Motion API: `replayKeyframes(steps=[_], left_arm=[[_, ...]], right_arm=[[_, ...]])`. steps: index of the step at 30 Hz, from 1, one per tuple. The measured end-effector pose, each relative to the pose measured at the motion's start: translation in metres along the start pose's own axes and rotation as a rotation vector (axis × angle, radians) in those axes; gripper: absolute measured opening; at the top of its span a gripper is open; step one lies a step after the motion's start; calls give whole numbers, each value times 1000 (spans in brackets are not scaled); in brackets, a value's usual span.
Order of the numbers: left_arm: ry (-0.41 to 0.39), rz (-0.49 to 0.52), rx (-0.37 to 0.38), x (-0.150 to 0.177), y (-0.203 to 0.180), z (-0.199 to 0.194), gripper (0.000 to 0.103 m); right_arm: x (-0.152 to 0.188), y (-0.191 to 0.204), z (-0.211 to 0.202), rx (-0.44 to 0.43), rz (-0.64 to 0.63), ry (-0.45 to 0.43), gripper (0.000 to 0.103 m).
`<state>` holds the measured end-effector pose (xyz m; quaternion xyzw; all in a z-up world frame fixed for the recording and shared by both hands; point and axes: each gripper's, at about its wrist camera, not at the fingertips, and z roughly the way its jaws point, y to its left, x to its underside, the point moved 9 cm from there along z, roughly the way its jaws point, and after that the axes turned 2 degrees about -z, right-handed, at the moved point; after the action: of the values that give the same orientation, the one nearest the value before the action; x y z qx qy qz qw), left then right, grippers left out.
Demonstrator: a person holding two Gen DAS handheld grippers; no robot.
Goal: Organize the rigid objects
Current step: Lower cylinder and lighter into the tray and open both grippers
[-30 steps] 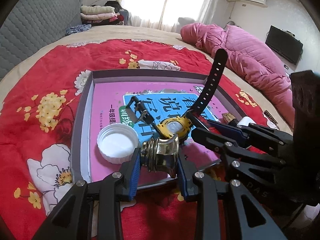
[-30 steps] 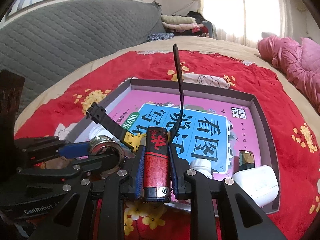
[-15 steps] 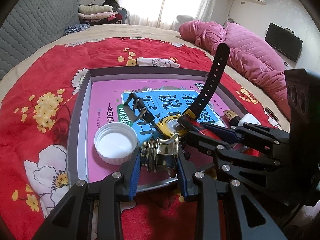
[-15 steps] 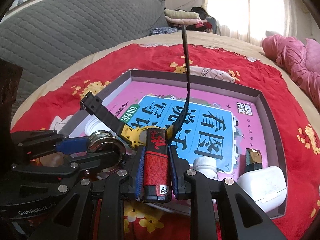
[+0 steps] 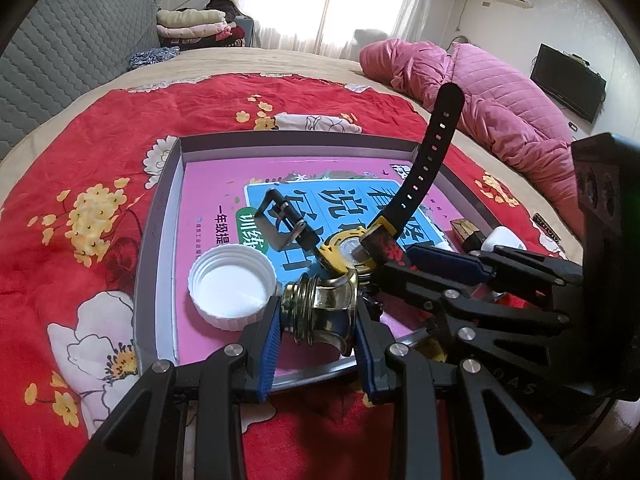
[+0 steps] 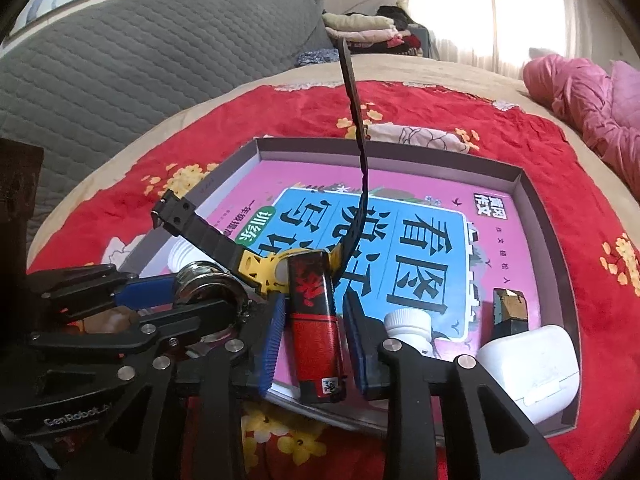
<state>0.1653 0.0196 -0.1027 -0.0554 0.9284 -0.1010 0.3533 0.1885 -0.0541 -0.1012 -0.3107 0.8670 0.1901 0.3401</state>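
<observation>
The left gripper [image 5: 316,316] is clamped on a brass fitting [image 5: 320,312] over the tray's [image 6: 560,248] near edge, beside a white cap [image 5: 232,284]. It looks heavy, hard and slick, and is best held across its threaded neck. The right gripper's [image 6: 316,332] jaws are opening around a red lighter [image 6: 316,320], pads just clear. It is light and smooth, resting in the tray against a watch [image 6: 264,268], and best pinched mid-body on its flat sides.

Sunlit curtained window [image 5: 332,4] behind a bed [image 5: 280,60] — grey quilted headboard [image 6: 140,60], wall television [image 5: 566,76].
</observation>
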Motion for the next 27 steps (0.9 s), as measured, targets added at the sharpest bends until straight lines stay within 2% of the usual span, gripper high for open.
replayKeyframes(steps=[4,8,15,27], left_arm=[[0,0,0,0,0,0,33],[1,-1,0,0,0,0,33],[6,-3,-2,-1,2,2,33],[3,3,-8,-1,2,2,35]], right_arm=[[-2,-2,-10,6,12,-23,32],[-1,-6,-24,-4,58,-45,41],[5,-17,-44,-8,129,-54,46],[17,-35,-63,33,166,-59,48]])
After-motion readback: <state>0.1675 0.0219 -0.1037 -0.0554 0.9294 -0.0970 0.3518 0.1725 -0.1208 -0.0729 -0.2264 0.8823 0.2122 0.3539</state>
